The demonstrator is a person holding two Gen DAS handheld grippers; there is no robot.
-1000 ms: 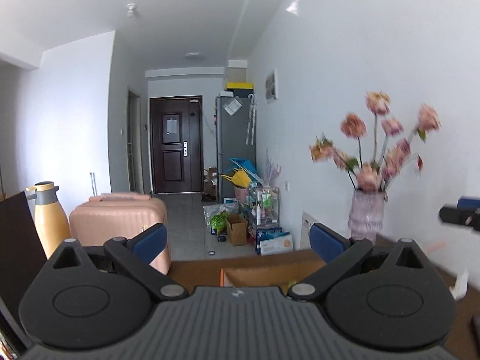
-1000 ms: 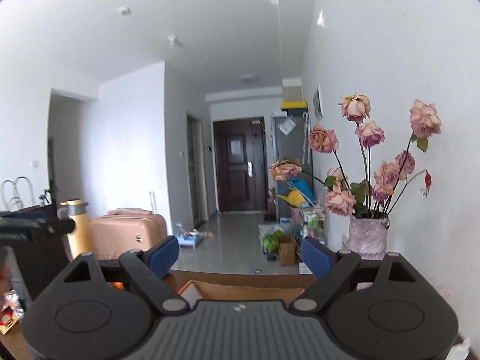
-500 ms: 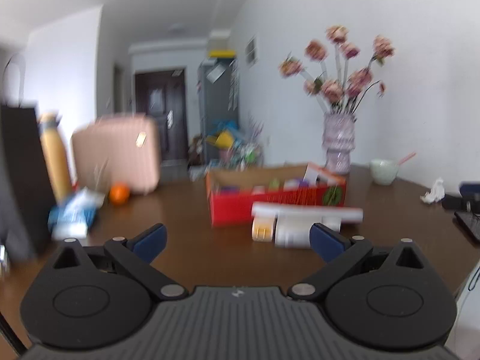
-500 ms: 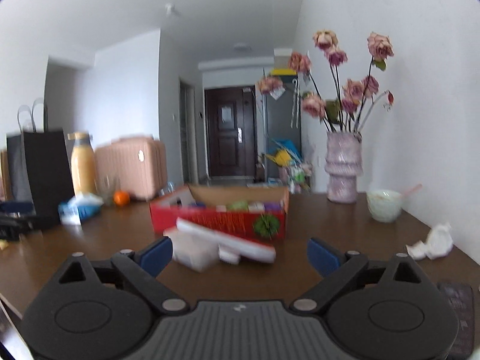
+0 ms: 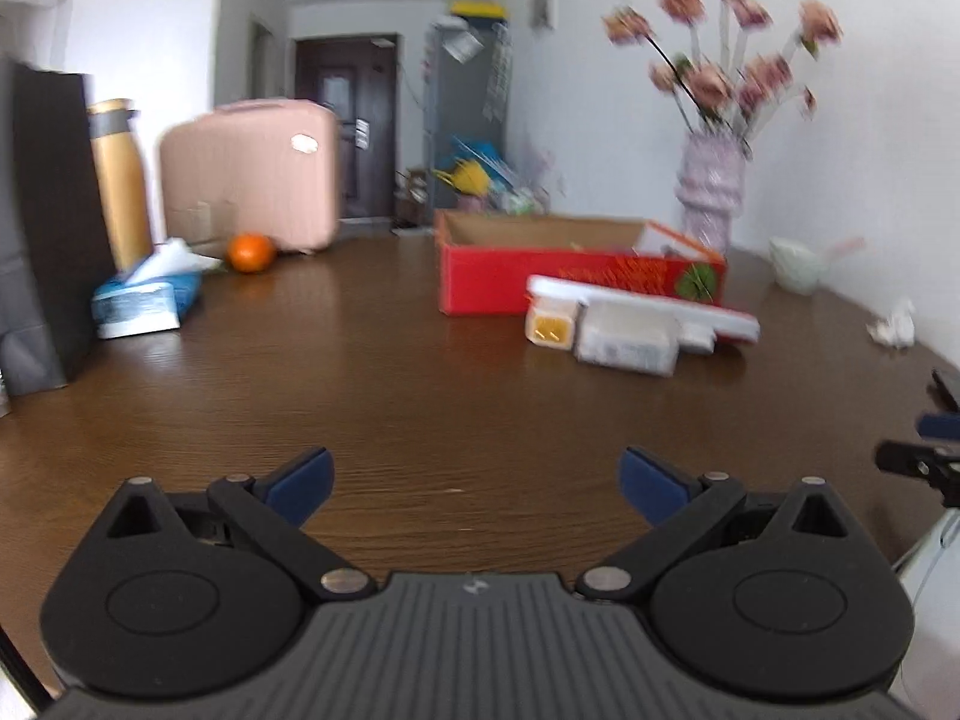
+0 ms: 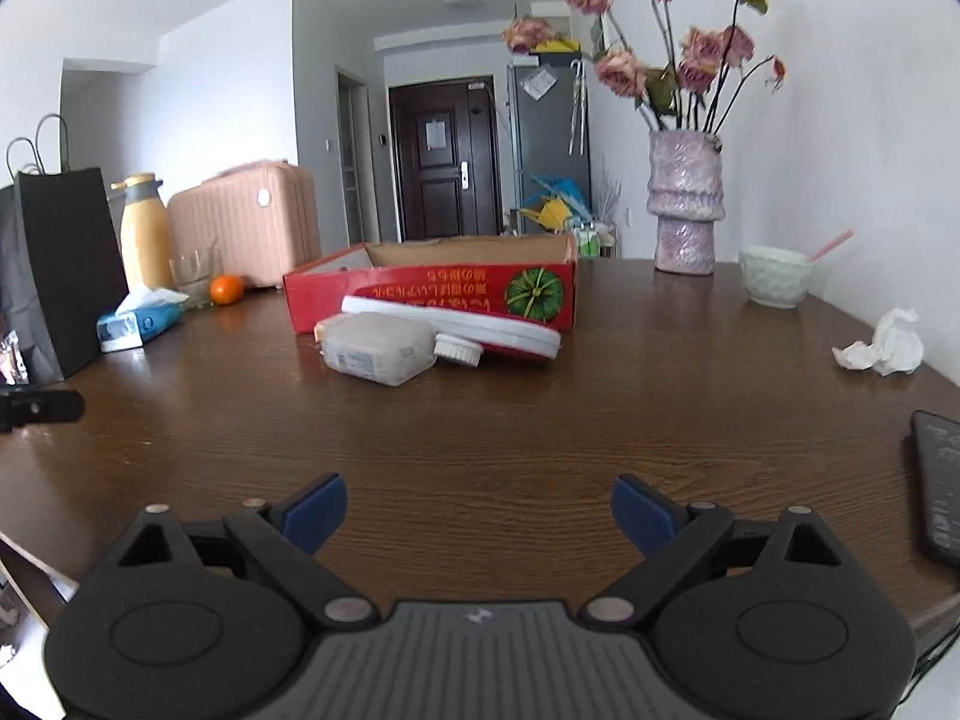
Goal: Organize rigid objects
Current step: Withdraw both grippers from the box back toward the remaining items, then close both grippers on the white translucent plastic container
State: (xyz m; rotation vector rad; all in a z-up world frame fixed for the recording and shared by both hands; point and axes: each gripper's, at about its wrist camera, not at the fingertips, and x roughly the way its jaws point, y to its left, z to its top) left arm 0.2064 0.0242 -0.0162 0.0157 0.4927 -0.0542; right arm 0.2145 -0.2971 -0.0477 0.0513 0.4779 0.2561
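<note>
The red box (image 6: 432, 294) is sitting toward the far edge of the wooden tabletop (image 6: 540, 408), showing upside-down yellow characters too small to read beside a green pumpkin picture. A translucent case (image 6: 378, 348) and white-and-red tube (image 6: 456, 324) are lying against its near side. The left gripper (image 5: 474, 474) and right gripper (image 6: 477, 507) are both gaping empty, tilting slightly down over the near edge. The left view is blurring.

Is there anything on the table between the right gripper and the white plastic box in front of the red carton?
Nothing visible. Only bare table lies between the open right gripper and the plastic box.
</note>
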